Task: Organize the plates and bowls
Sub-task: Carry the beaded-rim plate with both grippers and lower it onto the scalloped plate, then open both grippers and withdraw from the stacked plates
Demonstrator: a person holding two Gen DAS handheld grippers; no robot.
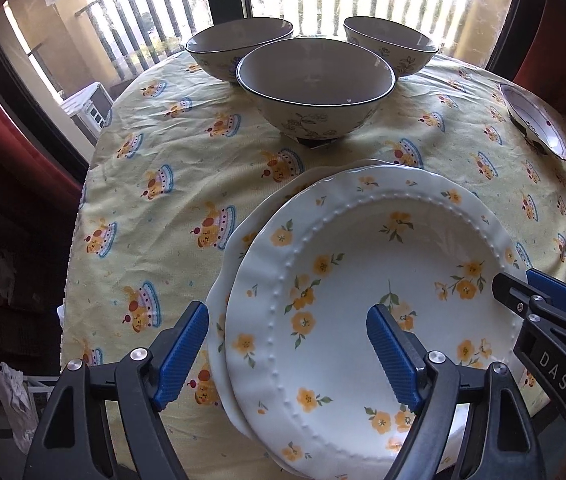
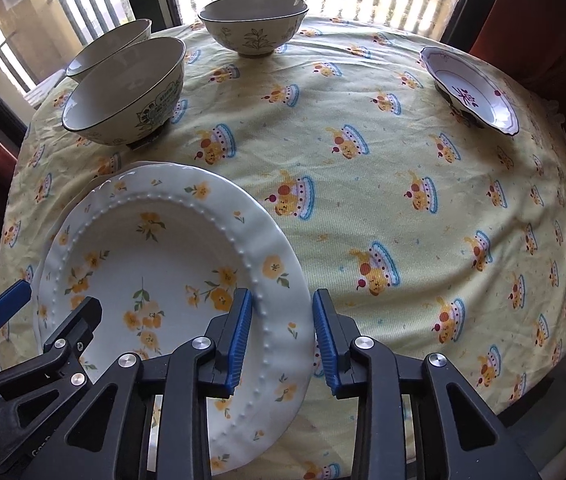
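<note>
Blue-padded jaws of the right gripper (image 2: 281, 336) straddle the near right rim of the top plate (image 2: 171, 280): one pad sits over the beaded ring inside the rim, the other hangs just outside the edge with a sliver of cloth showing, so whether both pads press the china is hard to say from this angle. The left gripper (image 1: 287, 354) stands spread wide over the same plate's left rim, one pad outside the edge above the tablecloth (image 1: 155, 216), the other over the plate's well, neither touching it. That flowered plate lies tilted on a second plate (image 1: 219, 292) beneath it, whose white rim peeks out on the left; both sit at the table's near edge. Past them, toward the middle, stands a dark-rimmed bowl (image 1: 315, 92), with two more bowls behind it by the far edge, one left (image 1: 219, 46) and one right (image 1: 391, 46). A small scalloped dish (image 2: 471, 92) with a red mark inside rests near the far right edge.
</note>
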